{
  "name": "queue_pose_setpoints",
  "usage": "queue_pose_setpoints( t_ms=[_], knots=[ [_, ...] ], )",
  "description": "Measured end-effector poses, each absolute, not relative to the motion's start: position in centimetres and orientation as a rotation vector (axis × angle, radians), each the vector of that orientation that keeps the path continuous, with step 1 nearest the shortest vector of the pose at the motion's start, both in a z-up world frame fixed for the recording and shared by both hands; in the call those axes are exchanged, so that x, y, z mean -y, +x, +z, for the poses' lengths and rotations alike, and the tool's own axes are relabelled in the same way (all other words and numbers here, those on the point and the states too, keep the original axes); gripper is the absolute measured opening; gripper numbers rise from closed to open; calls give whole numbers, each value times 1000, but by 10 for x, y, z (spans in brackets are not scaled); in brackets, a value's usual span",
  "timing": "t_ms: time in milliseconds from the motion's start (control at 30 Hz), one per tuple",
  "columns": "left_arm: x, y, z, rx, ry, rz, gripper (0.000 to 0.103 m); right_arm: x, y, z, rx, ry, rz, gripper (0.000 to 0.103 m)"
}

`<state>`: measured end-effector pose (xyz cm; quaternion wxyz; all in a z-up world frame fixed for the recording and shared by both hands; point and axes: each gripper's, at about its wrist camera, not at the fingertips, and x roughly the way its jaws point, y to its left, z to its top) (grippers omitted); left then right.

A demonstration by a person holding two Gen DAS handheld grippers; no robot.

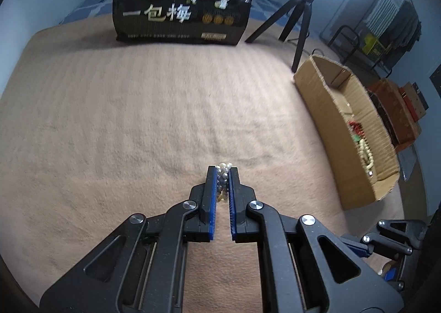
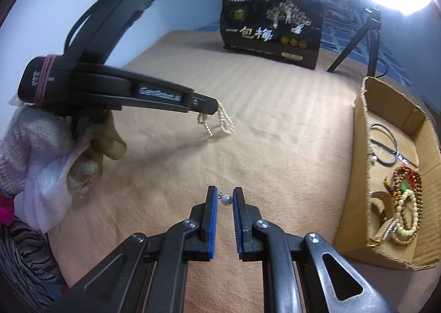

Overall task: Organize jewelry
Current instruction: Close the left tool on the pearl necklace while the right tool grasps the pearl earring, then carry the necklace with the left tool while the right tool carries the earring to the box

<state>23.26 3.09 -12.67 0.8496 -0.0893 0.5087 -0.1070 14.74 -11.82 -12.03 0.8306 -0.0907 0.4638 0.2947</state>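
Note:
My left gripper (image 1: pixel 223 168) is shut on a pearl bead strand (image 1: pixel 222 175); in the right wrist view the left gripper (image 2: pixel 212 105) holds it above the beige blanket with the pearl strand (image 2: pixel 224 121) dangling in loops. My right gripper (image 2: pixel 224 194) has its blue pads close around a single pearl earring (image 2: pixel 225 200), which sits between them; contact with both pads looks likely. A cardboard box (image 2: pixel 355 175) at the right holds several bead bracelets (image 2: pixel 405 202) and a dark cord necklace (image 2: pixel 386 145). The box also shows in the left wrist view (image 1: pixel 325 120).
The beige blanket (image 1: pixel 137 120) covers the bed. A black snack bag (image 1: pixel 182 1) stands upright at the far edge. A tripod (image 1: pixel 300 23) with a ring light stands at the back right. A gloved hand (image 2: pixel 41 153) holds the left gripper.

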Motion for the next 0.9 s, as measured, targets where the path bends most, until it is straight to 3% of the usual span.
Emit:
queue_pose_setpoints(
  t_ms=[900],
  knots=[
    [15,224,-56,-896,-152,-332,5,198,202,-61,-874,-89,439,9]
  ],
)
